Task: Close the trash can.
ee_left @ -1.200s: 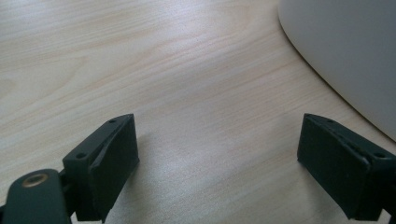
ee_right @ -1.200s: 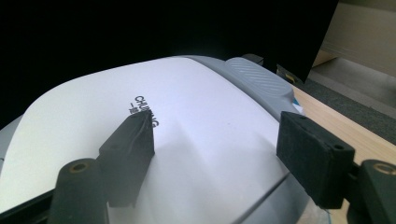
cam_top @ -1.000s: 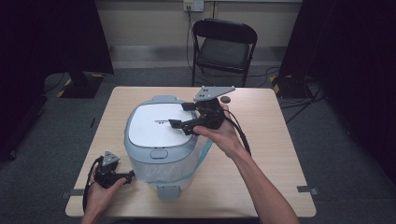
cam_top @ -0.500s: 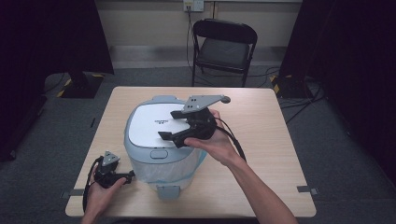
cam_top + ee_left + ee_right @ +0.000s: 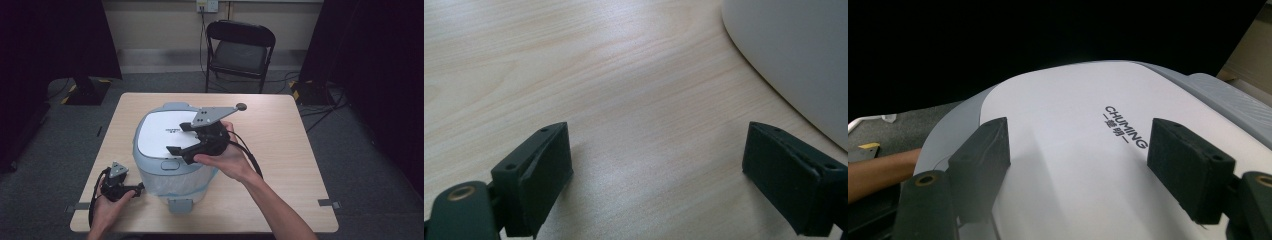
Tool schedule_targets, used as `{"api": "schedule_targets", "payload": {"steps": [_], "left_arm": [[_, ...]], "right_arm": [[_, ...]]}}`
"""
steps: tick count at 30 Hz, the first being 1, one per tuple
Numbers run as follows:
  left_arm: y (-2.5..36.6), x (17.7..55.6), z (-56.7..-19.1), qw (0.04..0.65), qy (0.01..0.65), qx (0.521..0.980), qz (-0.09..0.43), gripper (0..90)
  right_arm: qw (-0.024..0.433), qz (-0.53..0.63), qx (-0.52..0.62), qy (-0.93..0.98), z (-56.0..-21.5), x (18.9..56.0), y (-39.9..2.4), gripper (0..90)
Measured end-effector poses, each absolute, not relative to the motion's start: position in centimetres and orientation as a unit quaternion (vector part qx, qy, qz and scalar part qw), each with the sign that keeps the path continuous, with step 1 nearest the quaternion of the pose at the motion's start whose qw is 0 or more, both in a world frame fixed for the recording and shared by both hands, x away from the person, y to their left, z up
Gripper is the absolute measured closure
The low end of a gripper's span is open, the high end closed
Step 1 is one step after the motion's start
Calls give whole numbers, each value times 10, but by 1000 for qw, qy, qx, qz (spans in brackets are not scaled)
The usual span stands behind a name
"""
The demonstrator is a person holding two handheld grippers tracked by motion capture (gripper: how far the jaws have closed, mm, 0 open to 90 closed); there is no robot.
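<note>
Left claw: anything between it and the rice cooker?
Nothing. Bare table separates the open left claw from the rice cooker wall in the left gripper view.

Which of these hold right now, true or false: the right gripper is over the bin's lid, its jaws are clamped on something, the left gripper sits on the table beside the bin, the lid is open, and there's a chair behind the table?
1. The right gripper is over the bin's white lid. True.
2. Its jaws are clamped on something. False: they stand open, nothing between them.
3. The left gripper is low at the table, beside the bin. True; its jaws are open too.
4. The lid is open. False: it lies shut on the bin.
5. A chair stands behind the table. True: a black folding chair.
</note>
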State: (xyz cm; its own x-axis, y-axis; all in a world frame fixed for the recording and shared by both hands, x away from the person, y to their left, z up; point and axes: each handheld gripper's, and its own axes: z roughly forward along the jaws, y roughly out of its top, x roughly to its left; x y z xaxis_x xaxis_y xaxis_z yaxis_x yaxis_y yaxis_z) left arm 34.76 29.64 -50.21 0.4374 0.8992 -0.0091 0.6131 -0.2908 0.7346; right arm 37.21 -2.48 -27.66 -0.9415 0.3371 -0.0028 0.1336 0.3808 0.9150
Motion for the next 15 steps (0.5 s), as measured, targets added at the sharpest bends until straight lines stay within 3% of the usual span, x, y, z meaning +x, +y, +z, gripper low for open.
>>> {"api": "schedule_targets", "payload": {"steps": [15], "left_arm": [[296, 348, -502, 342, 487, 776, 209, 117]], "right_arm": [[107, 521, 127, 837, -277, 371, -24, 251]]}}
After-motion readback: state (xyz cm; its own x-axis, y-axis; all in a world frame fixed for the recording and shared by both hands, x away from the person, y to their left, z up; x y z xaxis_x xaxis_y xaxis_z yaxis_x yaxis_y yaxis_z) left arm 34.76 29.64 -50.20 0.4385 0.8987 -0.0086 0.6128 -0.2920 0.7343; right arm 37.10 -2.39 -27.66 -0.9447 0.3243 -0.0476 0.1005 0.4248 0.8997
